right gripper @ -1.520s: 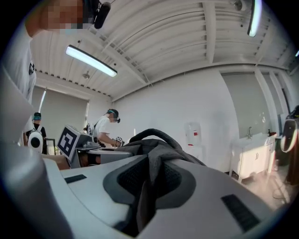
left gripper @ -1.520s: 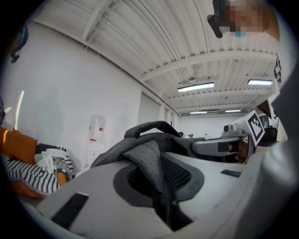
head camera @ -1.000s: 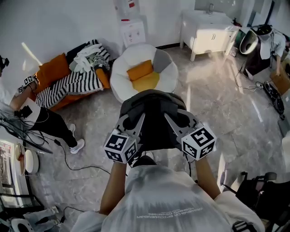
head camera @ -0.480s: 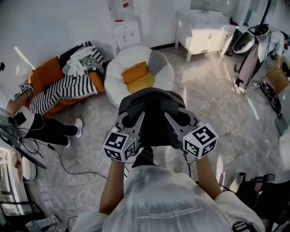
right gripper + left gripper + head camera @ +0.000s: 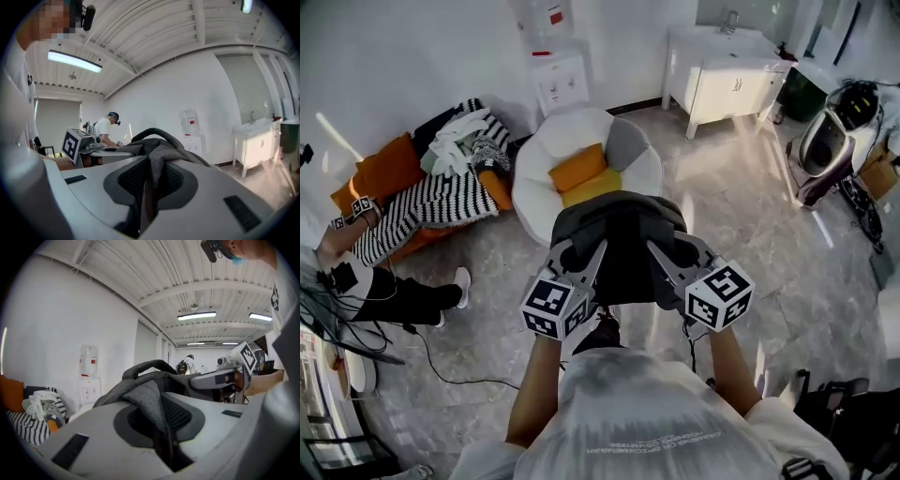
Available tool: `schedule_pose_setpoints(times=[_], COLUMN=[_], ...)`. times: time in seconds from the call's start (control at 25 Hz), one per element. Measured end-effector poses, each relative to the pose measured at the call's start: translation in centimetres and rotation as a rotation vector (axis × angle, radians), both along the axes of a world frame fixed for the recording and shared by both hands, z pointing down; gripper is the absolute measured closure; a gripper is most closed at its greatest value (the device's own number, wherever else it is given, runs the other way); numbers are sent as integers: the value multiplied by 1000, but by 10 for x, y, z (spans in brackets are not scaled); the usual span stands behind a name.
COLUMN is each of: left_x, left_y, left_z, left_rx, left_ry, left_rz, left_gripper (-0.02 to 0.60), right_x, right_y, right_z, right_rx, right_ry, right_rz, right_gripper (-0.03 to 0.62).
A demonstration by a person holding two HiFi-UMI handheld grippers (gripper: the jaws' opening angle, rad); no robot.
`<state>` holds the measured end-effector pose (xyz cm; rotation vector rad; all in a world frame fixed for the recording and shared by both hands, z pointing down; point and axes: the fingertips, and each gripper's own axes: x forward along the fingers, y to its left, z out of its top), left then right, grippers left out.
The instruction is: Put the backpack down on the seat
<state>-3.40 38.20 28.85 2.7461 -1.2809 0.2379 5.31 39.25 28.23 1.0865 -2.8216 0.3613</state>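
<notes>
We hold the dark grey backpack (image 5: 619, 242) up in the air in front of our chest, between the two grippers, with its carry handle arching over the top. It hangs above the marble floor (image 5: 750, 234), short of the seat and not touching it.

The left gripper (image 5: 159, 423) has its jaws drawn narrow and is pinching a fold of the backpack's grey fabric between the pads; the cloth rises out of the gap and spreads over the jaws. The right gripper (image 5: 150, 183) does the same on the other side, with its jaws close together on another fold of that fabric. In the head view both grippers point away from us, and their marker cubes sit just below the bag, left and right.

Just beyond the backpack stands the seat (image 5: 539, 173), a round white chair. An orange cushion (image 5: 577, 167) and a yellow cushion (image 5: 592, 187) lie in it, and a grey cushion (image 5: 623, 145) sits against its back.

Left of the seat is a sofa (image 5: 502, 183) with a black-and-white striped blanket (image 5: 431, 199), an orange pillow (image 5: 386, 169) and a heap of clothes (image 5: 459, 139). A water dispenser (image 5: 553, 70) stands against the wall behind the seat, and a white cabinet (image 5: 727, 82) with a sink stands to the right of it. At the far left a person (image 5: 389, 292) sits with legs stretched across the floor.
</notes>
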Motion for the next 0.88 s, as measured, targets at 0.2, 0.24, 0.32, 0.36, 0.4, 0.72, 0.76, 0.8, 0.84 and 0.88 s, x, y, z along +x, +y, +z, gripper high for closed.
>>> schedule_pose_setpoints(times=[0.2, 0.24, 0.32, 0.36, 0.4, 0.72, 0.76, 0.8, 0.84, 0.88], left_x=[-11, -14, -19, -23, -26, -44, -45, -46, -47, -47], left_y=[-51, -60, -78, -87, -96, -157, -163, -169, -175, -182], left_z=[-3, -3, -3, -2, -1, 8, 11, 13, 14, 16], left_rx=[-5, -6, -10, -14, -18, -48, -53, -61, -70, -81], left_ry=[-6, -5, 2, 6, 9, 12, 17, 24, 34, 42], left_rz=[22, 24, 25, 25, 25, 33, 39, 48, 57, 65], left_gripper=[522, 522, 520, 520, 520, 520, 520, 520, 520, 520], right_x=[-11, -13, -20, -23, -27, -43, -44, -45, -46, -47], right_y=[-49, -58, -77, -86, -95, -155, -161, -168, -174, -181], right_z=[1, 1, 1, 1, 2, 9, 11, 13, 15, 17], right_rx=[-17, -19, -27, -30, -31, -35, -41, -49, -60, -72], right_ry=[-2, -8, -20, -21, -19, -3, -6, -11, -18, -26], right_rz=[10, 11, 7, 4, 0, -9, -7, -4, 1, 8], right_gripper=[549, 549, 549, 550, 551, 548, 548, 548, 548, 548])
